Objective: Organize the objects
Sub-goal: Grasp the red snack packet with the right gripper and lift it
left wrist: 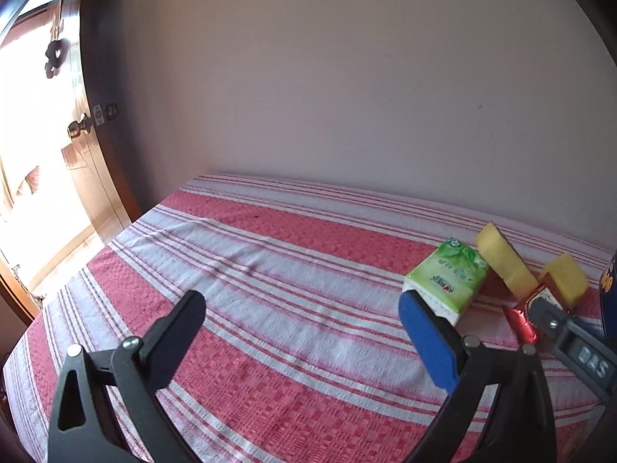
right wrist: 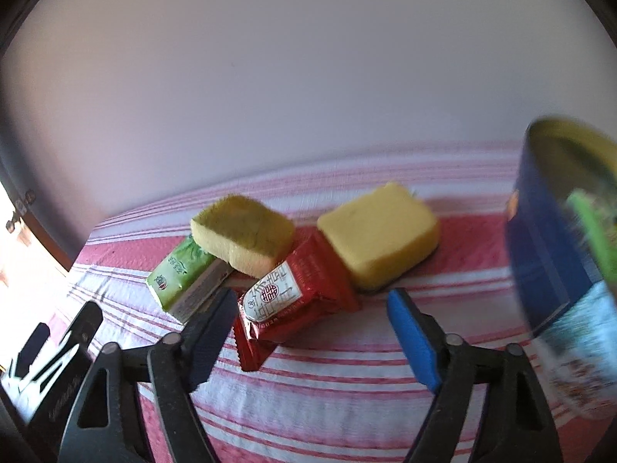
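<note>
Both tools wide — left tool (left wrist: 302, 308), right tool (right wrist: 312, 312) — blue tin (right wrist: 555, 254) clear only rightward.

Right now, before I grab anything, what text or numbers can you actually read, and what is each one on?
"570": raised digits, seen reversed, on the right gripper's body, left wrist view.
Red snack packet: white label with a round red emblem and Chinese characters, too blurred to read.
Green tissue pack: small red logo and print, too small to read.
Blue tin: printing blurred.
</note>
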The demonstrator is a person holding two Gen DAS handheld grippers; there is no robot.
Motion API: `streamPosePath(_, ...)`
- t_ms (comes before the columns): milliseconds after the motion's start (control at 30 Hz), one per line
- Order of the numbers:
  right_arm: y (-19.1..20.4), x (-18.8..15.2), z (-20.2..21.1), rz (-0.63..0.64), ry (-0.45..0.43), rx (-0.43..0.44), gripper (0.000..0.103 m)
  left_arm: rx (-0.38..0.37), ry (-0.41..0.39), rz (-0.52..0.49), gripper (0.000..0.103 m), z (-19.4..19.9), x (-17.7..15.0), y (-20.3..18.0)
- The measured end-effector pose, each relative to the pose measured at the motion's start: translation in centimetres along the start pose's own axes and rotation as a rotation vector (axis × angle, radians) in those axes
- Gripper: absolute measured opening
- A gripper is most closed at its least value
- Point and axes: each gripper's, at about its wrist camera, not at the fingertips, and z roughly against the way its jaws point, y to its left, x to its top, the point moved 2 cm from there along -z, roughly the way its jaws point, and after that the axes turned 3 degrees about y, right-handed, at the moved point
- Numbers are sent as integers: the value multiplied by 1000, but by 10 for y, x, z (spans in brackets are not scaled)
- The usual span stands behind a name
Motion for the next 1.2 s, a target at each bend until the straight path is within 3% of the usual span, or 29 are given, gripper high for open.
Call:
streamPosePath(167, 5, 4, -16, -43, 24, 28, 69, -5, 13, -1, 101, -2, 0, 1)
streamPosePath(233, 10, 5, -19, -40, 23, 41, 54, -3, 15, -1, 101, -2, 0, 1)
streamPosePath(267, 11, 6, -21, -40, 30, 50, 51, -4, 15, -2, 101, -2, 0, 1)
streamPosePath(633, -7, 2, 10, -34, -30, 167, 39, -57, 36, -5, 101, -3, -1, 0)
streamPosePath(833, -17, 9, 33, 19, -160, 90, 39, -102, 27, -21, 101, -1, -1, -7)
streamPosePath(1000, -6, 13, 54, 117, -318, -32, 39, -237, 71, -105, 101, -11, 3, -34)
streamPosePath(1200, -27, 21, 67, 135, -375, -66, 39, -268, 87, -214, 98, -29, 15, -71)
